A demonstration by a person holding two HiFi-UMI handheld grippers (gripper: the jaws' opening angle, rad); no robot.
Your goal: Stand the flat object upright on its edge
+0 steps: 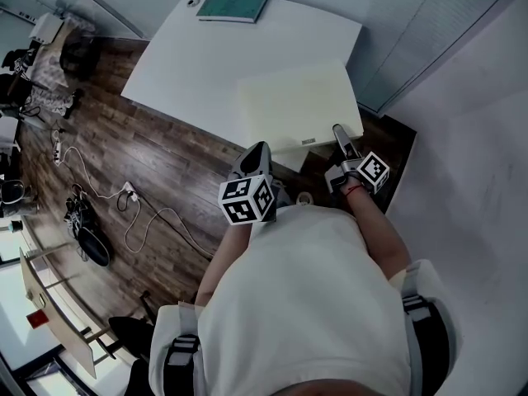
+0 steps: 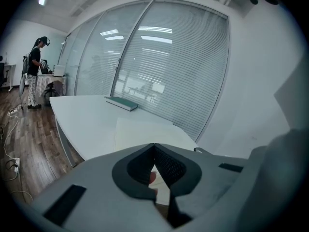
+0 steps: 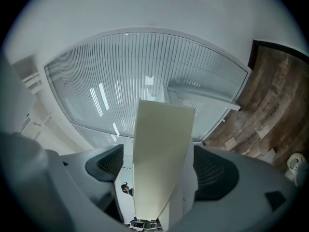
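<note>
The flat object is a cream board [image 1: 301, 106] lying flat on the white table [image 1: 190, 64], at its near right corner. My right gripper [image 1: 338, 130] is at the board's near right edge. In the right gripper view, which is rolled sideways, the board [image 3: 161, 158] runs between the two wide-apart dark pads [image 3: 212, 170], with a gap on each side, so the right gripper [image 3: 159, 168] is open. My left gripper [image 1: 257, 147] hovers just off the table's near edge, left of the board [image 2: 145, 132]. The tips of the left gripper [image 2: 154, 145] meet, and it is shut on nothing.
A green book [image 1: 233, 5] lies at the table's far end, also seen as the book [image 2: 121, 103] in the left gripper view. Glass walls with blinds [image 2: 164, 66] close in the far and right sides. Cables [image 1: 124, 200] trail on the wood floor at left. A person [image 2: 35, 71] stands far off.
</note>
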